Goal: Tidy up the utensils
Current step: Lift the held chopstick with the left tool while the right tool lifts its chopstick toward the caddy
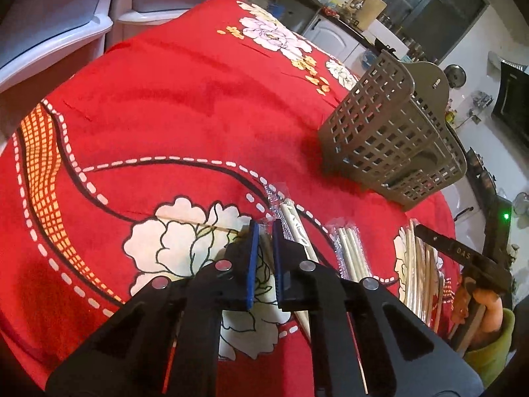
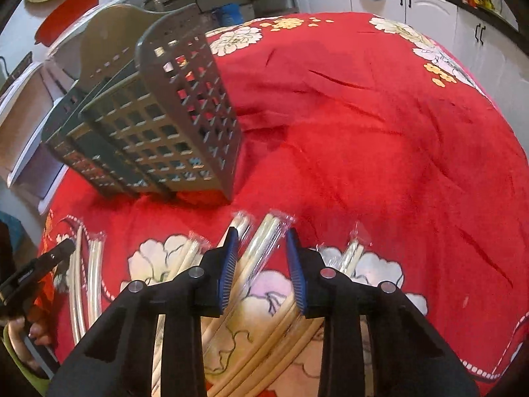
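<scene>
Several pairs of chopsticks in clear wrappers lie on the red flowered cloth. A grey perforated utensil holder (image 1: 393,132) stands behind them, also in the right wrist view (image 2: 158,122). My left gripper (image 1: 266,231) hovers just above the cloth, jaws a narrow gap apart with nothing between them, beside a wrapped pair (image 1: 296,228); another pair (image 1: 350,251) lies to its right. My right gripper (image 2: 261,235) is open above a wrapped pair (image 2: 264,244) that lies between its jaws. More pairs (image 2: 89,271) lie to the left.
The other gripper shows at the right edge (image 1: 463,258) and at the left edge (image 2: 36,268). A thin bare stick (image 1: 198,225) lies on the cloth. White plastic drawers (image 1: 66,16) and kitchen cabinets (image 2: 429,0) surround the table.
</scene>
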